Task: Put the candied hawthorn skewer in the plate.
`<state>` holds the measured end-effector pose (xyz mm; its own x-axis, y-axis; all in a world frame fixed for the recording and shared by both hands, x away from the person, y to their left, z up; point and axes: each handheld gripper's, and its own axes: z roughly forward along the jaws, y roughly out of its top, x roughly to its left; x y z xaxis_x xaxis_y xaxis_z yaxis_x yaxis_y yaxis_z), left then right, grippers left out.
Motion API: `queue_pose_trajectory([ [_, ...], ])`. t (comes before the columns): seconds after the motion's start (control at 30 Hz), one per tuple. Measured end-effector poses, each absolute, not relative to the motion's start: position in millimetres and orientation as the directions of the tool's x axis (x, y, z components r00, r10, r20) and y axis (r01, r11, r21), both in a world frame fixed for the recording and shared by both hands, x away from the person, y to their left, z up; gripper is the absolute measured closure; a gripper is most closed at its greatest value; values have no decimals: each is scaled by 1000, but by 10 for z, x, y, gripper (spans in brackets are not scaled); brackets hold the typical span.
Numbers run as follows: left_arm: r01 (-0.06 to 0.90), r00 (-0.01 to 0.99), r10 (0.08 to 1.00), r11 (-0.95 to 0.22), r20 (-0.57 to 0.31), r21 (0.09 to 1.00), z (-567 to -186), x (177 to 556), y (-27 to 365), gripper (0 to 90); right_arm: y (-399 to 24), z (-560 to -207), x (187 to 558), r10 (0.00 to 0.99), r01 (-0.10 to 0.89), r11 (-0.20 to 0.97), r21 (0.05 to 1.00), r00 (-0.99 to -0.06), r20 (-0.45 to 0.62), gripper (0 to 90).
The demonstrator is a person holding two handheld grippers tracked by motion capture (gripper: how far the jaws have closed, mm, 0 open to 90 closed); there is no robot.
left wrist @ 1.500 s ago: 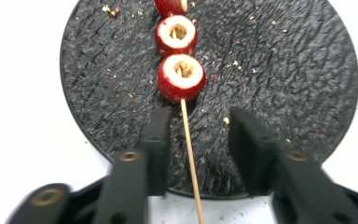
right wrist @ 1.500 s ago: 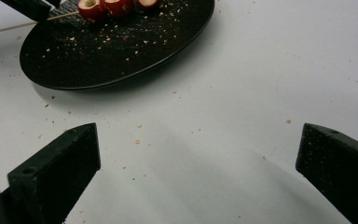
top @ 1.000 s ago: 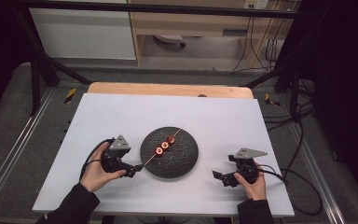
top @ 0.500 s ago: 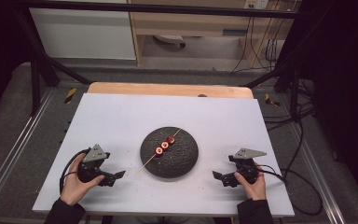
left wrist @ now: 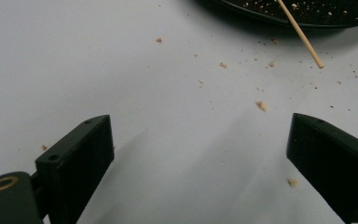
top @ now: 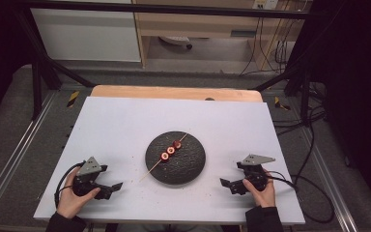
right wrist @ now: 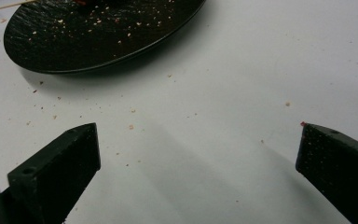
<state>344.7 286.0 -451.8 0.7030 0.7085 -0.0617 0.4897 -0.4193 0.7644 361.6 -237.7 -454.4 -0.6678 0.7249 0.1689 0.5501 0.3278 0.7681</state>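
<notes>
Pulling back toward the lower left of the high view, the left tool (top: 107,187) has let go of the thin wooden skewer of three red fruit pieces (top: 170,150). It now lies across the round black textured plate (top: 193,164), mid-desk. Both tools gape empty, the right tool (top: 232,185) parked lower right. Looks like placement's complete.

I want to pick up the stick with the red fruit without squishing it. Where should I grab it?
Grip the thin wooden skewer at its bare lower end, which pokes past the rim of the round black plate over the white table. Probably come from the left side with the left tool, already open, keeping off the three red pieces.
</notes>
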Motion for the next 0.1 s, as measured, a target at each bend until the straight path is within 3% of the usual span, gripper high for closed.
queue_pose_trajectory([
  [0.1, 490, 704, 708, -422, -60, 762, -4516, 3442, 2865, 74, -2373, -4551, 3620, 723, 549, 337, 765, -671, 164, 5],
])
